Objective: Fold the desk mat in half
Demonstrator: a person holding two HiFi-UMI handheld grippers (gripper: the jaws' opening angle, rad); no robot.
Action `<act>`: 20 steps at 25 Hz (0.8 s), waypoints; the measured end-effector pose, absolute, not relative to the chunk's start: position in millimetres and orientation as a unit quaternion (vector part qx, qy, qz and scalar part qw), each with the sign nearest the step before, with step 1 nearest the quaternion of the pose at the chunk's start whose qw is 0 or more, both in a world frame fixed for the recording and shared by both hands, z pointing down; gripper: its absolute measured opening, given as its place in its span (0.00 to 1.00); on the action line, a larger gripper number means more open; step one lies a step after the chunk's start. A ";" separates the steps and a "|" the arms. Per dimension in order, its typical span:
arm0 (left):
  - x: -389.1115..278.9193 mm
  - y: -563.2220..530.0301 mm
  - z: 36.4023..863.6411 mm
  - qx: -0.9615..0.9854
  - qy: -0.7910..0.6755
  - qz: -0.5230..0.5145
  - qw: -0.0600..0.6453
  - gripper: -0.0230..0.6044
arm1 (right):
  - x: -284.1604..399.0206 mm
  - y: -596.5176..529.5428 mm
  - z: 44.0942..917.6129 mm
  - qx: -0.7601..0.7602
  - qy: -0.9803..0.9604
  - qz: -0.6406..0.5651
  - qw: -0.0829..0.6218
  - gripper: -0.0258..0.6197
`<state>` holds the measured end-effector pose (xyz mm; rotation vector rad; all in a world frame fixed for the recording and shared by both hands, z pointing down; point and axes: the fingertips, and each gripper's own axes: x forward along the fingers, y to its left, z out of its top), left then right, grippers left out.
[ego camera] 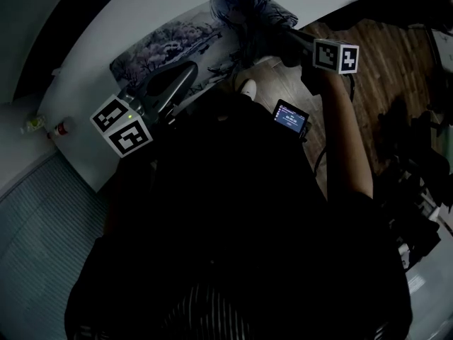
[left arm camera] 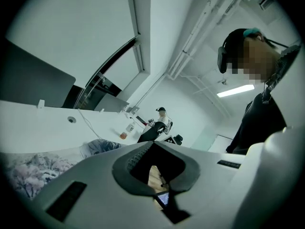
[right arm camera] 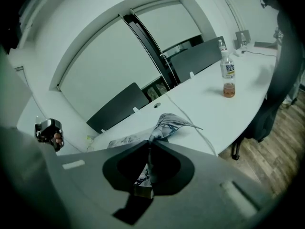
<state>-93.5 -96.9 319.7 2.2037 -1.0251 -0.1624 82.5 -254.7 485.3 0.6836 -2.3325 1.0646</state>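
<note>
Desk mat [ego camera: 177, 44], blue-grey blossom print, lies on the white surface [ego camera: 99, 20] close to its curved near edge. Its right end is bunched and raised off the surface. Right hand-held gripper [right arm camera: 148, 149]: jaws closed on that raised end, a thin fold of mat pinched between them, the rest fanning out beyond the tips. Left hand-held gripper [left arm camera: 153, 144]: jaws together, no mat between them. Only wood floor and a small lit screen [ego camera: 290, 117] show through the gap behind the tips. In the head view it hangs just beside the mat's left part, at the near edge; whether it touches, cannot tell. Judgement: the fold is at its start, with one end gripped and up and no half laid over the other yet. The next move probably calls for the left one to open and take or pin the mat's left side. The right end would then be carried across with the edges lined up; a carry from one pinch point alone risks a skewed fold. Hard to read: the head view is dark and the person's torso fills most of it. The mat's near edge sits partly behind the left hand-held gripper. The mat's right end is lost in shadow. No view shows the whole outline, so the halfway line cannot be placed. A bottle [right arm camera: 228, 73] stands well apart from the mat on the surface.
</note>
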 end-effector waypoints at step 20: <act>-253.4 -19.0 292.1 0.825 -0.407 -0.198 0.337 0.05 | -30.7 -210.6 452.9 0.269 -0.857 0.367 0.240 0.09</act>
